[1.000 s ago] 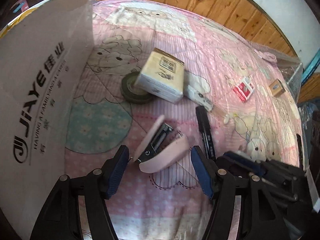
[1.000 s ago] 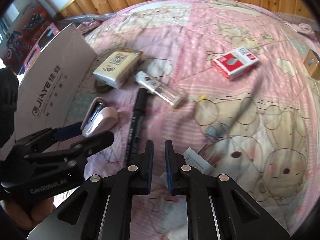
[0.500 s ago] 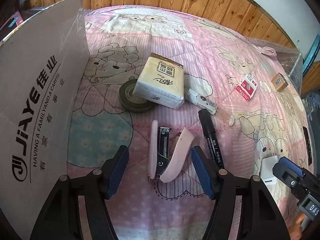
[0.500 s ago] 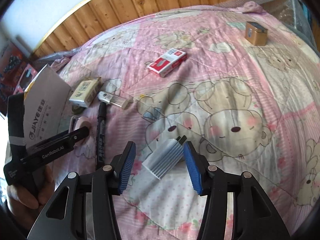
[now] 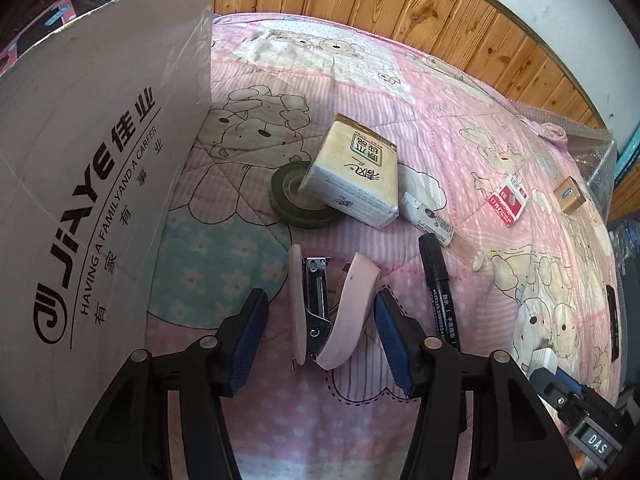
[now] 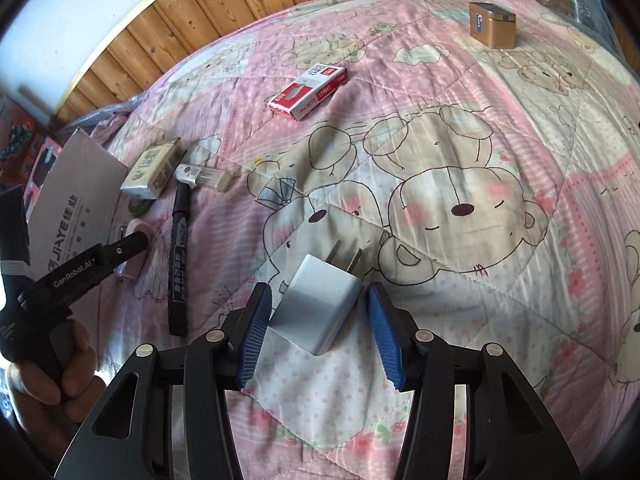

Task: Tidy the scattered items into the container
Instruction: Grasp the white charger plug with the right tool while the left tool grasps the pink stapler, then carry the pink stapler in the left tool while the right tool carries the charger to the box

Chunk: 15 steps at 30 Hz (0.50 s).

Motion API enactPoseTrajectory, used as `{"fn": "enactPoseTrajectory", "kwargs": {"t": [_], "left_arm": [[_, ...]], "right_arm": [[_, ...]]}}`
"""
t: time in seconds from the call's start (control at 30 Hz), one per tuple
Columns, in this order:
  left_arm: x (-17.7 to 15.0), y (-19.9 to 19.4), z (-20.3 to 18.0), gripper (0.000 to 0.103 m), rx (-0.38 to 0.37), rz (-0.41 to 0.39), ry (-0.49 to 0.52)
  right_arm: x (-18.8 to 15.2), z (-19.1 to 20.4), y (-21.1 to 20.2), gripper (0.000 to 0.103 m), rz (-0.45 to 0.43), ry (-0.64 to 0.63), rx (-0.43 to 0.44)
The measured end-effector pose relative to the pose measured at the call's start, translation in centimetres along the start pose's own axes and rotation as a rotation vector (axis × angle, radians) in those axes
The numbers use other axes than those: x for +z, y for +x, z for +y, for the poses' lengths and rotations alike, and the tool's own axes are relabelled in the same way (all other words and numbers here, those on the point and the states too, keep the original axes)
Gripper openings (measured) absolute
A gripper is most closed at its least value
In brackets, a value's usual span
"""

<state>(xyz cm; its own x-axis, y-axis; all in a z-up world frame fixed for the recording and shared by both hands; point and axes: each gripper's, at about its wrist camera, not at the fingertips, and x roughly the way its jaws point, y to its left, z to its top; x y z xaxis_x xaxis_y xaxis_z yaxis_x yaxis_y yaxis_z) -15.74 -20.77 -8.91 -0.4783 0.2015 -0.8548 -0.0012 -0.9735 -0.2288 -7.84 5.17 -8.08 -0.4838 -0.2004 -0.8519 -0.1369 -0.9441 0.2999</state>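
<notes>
A pink stapler (image 5: pixel 332 312), sprung open, lies on the pink quilt between the blue pads of my left gripper (image 5: pixel 320 340), which is open and straddles it without touching. The cardboard box (image 5: pixel 80 184) stands at the left. A white charger plug (image 6: pixel 320 308) lies between the fingers of my right gripper (image 6: pixel 316 336), also open, with gaps on both sides. A black marker (image 5: pixel 438 292), a tissue pack (image 5: pixel 356 172) resting on a tape roll (image 5: pixel 292 200), a small clear-capped tube (image 5: pixel 432 224), a red staple box (image 6: pixel 308 94) and a gold box (image 6: pixel 492 24) lie scattered.
The quilt (image 6: pixel 480 160) covers a bed backed by a wooden panel wall (image 5: pixel 440 12). A hand (image 6: pixel 52 368) holds the left gripper's handle at the lower left of the right wrist view. Bubble wrap (image 5: pixel 592 152) edges the far right of the bed.
The right gripper went from shut to open and moved onto the white charger plug, which now sits between its fingers. The left gripper edged in around the stapler, still open.
</notes>
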Motion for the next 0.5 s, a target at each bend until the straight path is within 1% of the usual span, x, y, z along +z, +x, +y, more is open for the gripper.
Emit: {"fn": "enactPoseTrajectory", "kwargs": {"t": [0.07, 0.1, 0.13, 0.17, 0.2, 0.23, 0.27, 0.33, 0.5], "left_arm": [[0.0, 0.2, -0.4, 0.065, 0.003, 0.002, 0.021], [0.0, 0.3, -0.7, 0.065, 0.016, 0.001, 0.041], [-0.1, 0.4, -0.9, 0.065, 0.031, 0.001, 0.062], [-0.1, 0.4, -1.1, 0.060, 0.047, -0.001, 0.078], [-0.2, 0.3, -1.2, 0.047, 0.057, -0.005, 0.088], [-0.2, 0.2, -1.1, 0.044, 0.052, -0.003, 0.089], [-0.2, 0.1, -0.9, 0.044, 0.042, 0.002, 0.078], [-0.2, -0.1, -0.7, 0.044, 0.025, 0.008, 0.058], [-1.0, -0.9, -0.6, 0.043, 0.005, 0.010, 0.054]], "right_arm": [[0.1, 0.4, 0.2, 0.052, -0.012, -0.027, -0.015], [0.1, 0.5, 0.3, 0.052, -0.017, -0.040, -0.023], [0.1, 0.6, 0.3, 0.049, -0.020, -0.047, -0.030], [0.1, 0.6, 0.2, 0.047, -0.021, -0.049, -0.035], [0.1, 0.4, 0.2, 0.043, -0.021, -0.048, -0.035], [0.1, 0.2, 0.1, 0.038, -0.020, -0.041, -0.031], [0.1, 0.0, -0.1, 0.034, -0.021, -0.030, -0.028], [0.0, -0.4, -0.3, 0.034, -0.021, -0.014, -0.013], [-0.4, -0.2, -1.1, 0.032, -0.035, -0.014, -0.014]]}}
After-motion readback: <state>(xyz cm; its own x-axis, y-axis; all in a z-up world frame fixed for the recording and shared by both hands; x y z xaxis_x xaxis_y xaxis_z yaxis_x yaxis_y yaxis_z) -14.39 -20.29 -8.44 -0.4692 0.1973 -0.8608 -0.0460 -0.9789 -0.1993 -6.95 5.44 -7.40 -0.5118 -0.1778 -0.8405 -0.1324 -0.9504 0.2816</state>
